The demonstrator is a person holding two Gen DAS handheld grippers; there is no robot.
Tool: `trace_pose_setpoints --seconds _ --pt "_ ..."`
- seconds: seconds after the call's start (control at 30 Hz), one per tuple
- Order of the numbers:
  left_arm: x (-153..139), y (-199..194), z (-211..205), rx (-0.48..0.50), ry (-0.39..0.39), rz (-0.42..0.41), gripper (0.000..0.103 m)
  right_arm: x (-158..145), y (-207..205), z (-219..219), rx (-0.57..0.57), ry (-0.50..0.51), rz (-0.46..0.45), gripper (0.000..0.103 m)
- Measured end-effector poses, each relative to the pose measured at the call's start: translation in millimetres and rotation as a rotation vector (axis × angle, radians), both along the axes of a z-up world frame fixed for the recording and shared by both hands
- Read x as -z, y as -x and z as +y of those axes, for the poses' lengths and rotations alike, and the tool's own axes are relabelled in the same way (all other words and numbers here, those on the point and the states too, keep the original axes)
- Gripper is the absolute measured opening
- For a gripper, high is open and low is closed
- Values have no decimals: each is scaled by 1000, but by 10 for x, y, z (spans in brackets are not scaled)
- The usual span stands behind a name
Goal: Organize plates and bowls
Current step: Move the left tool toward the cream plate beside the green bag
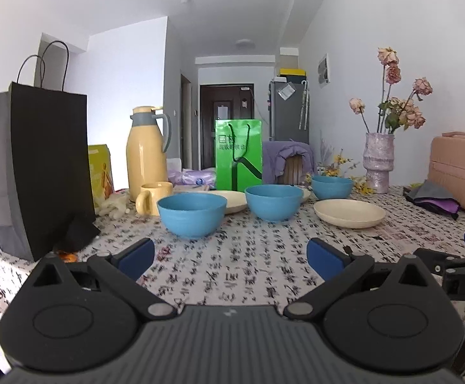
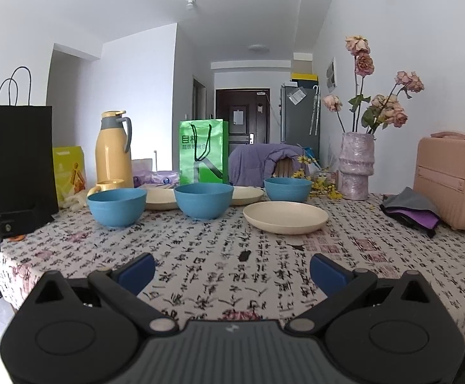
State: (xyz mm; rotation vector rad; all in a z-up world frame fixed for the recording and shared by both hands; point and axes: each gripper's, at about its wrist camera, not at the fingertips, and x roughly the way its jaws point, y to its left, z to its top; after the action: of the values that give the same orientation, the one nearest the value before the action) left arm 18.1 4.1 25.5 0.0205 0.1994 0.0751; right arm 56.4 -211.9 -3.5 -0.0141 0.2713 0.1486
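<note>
Holding both units low over the near edge of the surface [image 2: 264, 272], we keep the left hand-held gripper [image 1: 231, 257] released, its blue-padded fingers [image 1: 136, 257] spread wide with nothing between them. The right hand-held gripper [image 2: 232, 272] is likewise released and carries nothing; part of it also shows at the right edge of the left wrist view.

The surface is covered by a cloth printed with black characters. Three blue bowls stand upright on it in a rough row: the left bowl [image 2: 116, 207], the middle bowl [image 2: 203, 200] and the right bowl [image 2: 287, 188], each apart from the others. Three cream plates lie flat among them. The nearest plate [image 2: 285, 217] sits in front of the right bowl and to the right of the middle bowl. A second plate [image 2: 161, 199] lies behind, between the left and middle bowls. A third plate [image 2: 247, 195] lies behind, between the middle and right bowls. We cannot tell whether these rear plates touch the bowls.

A yellow mug [image 1: 153, 197] and a yellow thermos jug [image 1: 147, 153] stand behind the left bowl. A black paper bag [image 1: 40, 166] stands at far left, a green bag [image 2: 203, 152] behind the middle bowl, and a vase of dried roses [image 2: 355, 166] and a pink case [image 2: 450, 182] at right.
</note>
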Motion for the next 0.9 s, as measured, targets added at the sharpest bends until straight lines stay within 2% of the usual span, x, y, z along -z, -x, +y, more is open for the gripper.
trace_pose_setpoints --seconds 0.37,0.6,0.73,0.9 --pt "-58 -273 -50 34 -26 -3 103 -74 -194 38 -37 -16 -15 103" --pt "-122 -535 28 50 0 -7 103 -144 -478 -91 -111 -161 -6 103" --pt "-209 -829 99 42 -10 21 103 -225 -681 -56 -109 -108 -33 103" --pt "-279 -1150 129 2 -24 10 103 -309 -961 -23 -102 -54 -44 103"
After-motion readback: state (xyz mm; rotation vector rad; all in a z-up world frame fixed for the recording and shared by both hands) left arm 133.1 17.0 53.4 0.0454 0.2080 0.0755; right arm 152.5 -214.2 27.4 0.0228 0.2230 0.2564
